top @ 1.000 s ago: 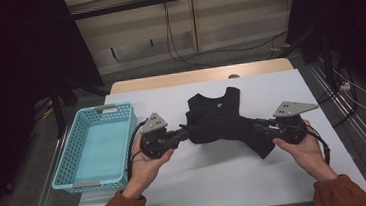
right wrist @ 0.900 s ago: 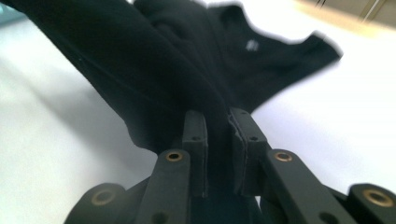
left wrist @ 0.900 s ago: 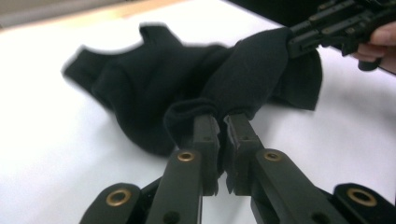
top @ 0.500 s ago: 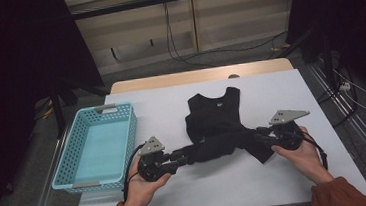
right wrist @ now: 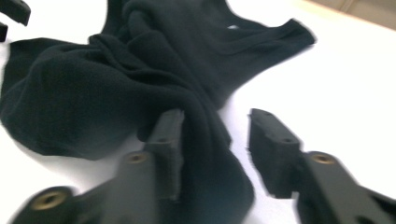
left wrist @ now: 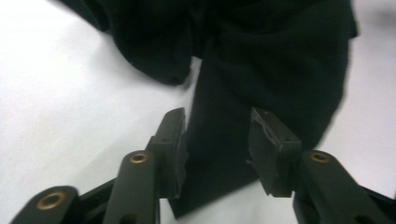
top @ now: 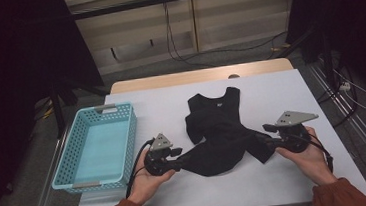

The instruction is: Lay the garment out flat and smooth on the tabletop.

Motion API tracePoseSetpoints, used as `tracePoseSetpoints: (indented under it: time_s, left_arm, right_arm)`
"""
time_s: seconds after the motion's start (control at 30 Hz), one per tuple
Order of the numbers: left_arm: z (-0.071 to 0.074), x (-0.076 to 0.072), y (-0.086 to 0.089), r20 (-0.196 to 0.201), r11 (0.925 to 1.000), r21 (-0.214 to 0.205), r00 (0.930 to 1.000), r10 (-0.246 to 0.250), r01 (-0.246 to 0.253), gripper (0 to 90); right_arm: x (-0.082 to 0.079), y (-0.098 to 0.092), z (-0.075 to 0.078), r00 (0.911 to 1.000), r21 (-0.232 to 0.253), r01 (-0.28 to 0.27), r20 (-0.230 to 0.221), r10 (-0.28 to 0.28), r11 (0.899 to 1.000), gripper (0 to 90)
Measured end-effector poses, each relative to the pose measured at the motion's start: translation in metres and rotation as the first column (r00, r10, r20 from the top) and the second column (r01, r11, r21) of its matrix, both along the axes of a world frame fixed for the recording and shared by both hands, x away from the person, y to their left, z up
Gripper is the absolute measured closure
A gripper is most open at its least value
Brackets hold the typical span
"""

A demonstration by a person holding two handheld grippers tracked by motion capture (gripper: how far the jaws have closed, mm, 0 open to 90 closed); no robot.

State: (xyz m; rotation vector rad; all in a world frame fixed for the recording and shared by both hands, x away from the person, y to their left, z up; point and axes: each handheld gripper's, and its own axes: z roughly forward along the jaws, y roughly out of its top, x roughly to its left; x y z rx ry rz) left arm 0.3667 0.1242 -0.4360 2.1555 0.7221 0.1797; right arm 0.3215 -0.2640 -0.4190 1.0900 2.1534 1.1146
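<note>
— Where is the garment?

— The black top (top: pixel 219 135) lies crumpled on the white counter (top: pixel 280 89), neck end away from me, its lower corners spread toward my two hands. The blue basket (top: pixel 97 145) sits well apart on the left.

— And your left tool?

— My left tool (left wrist: pixel 217 135) is low over the counter at the top's left corner. Its jaws have just been opening and stand partly apart. A strip of the black fabric runs between them, close against the left pad, but they do not pinch it: the cloth is let go.

— The right one?

— My right tool (right wrist: pixel 215 140) has just been opening too. The cloth's right corner lies between its jaws, against the left pad and clear of the right one. Released as well.
</note>
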Motion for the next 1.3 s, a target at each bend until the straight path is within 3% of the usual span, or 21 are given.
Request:
tracePoseSetpoints:
  time_s: [0.07, 0.13, 0.23, 0.37, 0.43, 0.53, 0.6, 0.67, 0.77, 0.87, 0.93, 1.03, 1.1, 1.13, 1.3]
  left_arm:
    - [-0.005, 0.001, -0.002, -0.003, 0.9998, 0.018, 1.0000, 0.008, -0.008, 49.2]
    - [-0.009, -0.001, -0.006, -0.006, 0.9993, 0.036, 0.9999, -0.012, 0.012, 48.9]
    - [-0.011, -0.003, -0.011, 0.008, 0.9983, 0.049, 0.9994, -0.033, 0.032, 43.0]
    - [-0.016, -0.004, -0.016, 0.024, 0.9967, 0.078, 0.9995, -0.022, 0.020, 33.5]
    - [-0.017, -0.003, -0.016, 0.042, 0.9958, 0.090, 0.9989, -0.018, 0.014, 34.6]
    - [-0.018, 0.000, -0.014, 0.041, 0.9963, 0.085, 0.9991, -0.011, 0.008, 39.2]
    - [-0.022, -0.002, -0.016, 0.045, 0.9945, 0.101, 0.9985, -0.032, 0.027, 51.4]
    - [-0.022, -0.002, -0.017, 0.050, 0.9938, 0.109, 0.9984, -0.027, 0.022, 52.6]
    - [-0.021, -0.001, -0.015, 0.055, 0.9934, 0.115, 0.9984, -0.013, 0.007, 58.8]
    - [-0.020, -0.004, -0.016, 0.055, 0.9924, 0.120, 0.9980, -0.031, 0.024, 77.5]
    - [-0.019, -0.005, -0.016, 0.033, 0.9926, 0.118, 0.9989, -0.033, 0.029, 85.6]
    - [-0.017, -0.001, -0.011, -0.023, 0.9958, 0.089, 0.9995, -0.021, 0.023, 86.9]
    - [-0.015, 0.000, -0.006, -0.037, 0.9975, 0.069, 0.9993, -0.011, 0.014, 87.0]
    - [-0.013, 0.000, -0.003, -0.036, 0.9985, 0.055, 0.9993, -0.005, 0.007, 87.0]
    - [-0.004, -0.003, 0.007, -0.044, 0.9999, -0.002, 0.9989, 0.015, -0.015, 87.0]
  right_arm:
    - [-0.007, -0.001, 0.002, 0.9999, 0.012, -0.015, 0.006, 0.015, 1.000, 58.3]
    - [-0.015, 0.001, 0.002, 0.9988, 0.024, -0.049, -0.003, 0.049, 0.998, 65.8]
    - [-0.021, 0.008, -0.006, 0.9940, 0.009, -0.098, -0.048, 0.098, 0.995, 70.2]
    - [-0.015, 0.019, -0.021, 0.9880, -0.041, -0.124, -0.098, 0.119, 0.991, 67.5]
    - [-0.011, 0.022, -0.028, 0.9857, -0.061, -0.126, -0.120, 0.118, 0.990, 63.2]
    - [-0.005, 0.027, -0.034, 0.9809, -0.083, -0.147, -0.140, 0.135, 0.986, 60.4]
    - [-0.003, 0.030, -0.035, 0.9793, -0.084, -0.156, -0.143, 0.143, 0.984, 59.5]
    - [-0.002, 0.032, -0.037, 0.9787, -0.098, -0.152, -0.154, 0.136, 0.984, 60.6]
    - [0.001, 0.031, -0.039, 0.9768, -0.093, -0.148, -0.170, 0.130, 0.985, 67.7]
    - [0.003, 0.027, -0.039, 0.9764, -0.089, -0.142, -0.176, 0.125, 0.986, 75.6]
    - [0.003, 0.028, -0.038, 0.9768, -0.105, -0.142, -0.175, 0.123, 0.984, 81.3]
    - [0.002, 0.026, -0.036, 0.9748, -0.109, -0.137, -0.192, 0.114, 0.985, 86.5]
    - [0.001, 0.022, -0.033, 0.9749, -0.111, -0.140, -0.189, 0.118, 0.984, 86.8]
    - [0.000, 0.018, -0.031, 0.9752, -0.089, -0.139, -0.185, 0.121, 0.986, 86.9]
    - [-0.009, -0.003, -0.011, 0.9882, -0.025, -0.120, -0.099, 0.117, 0.992, 87.3]
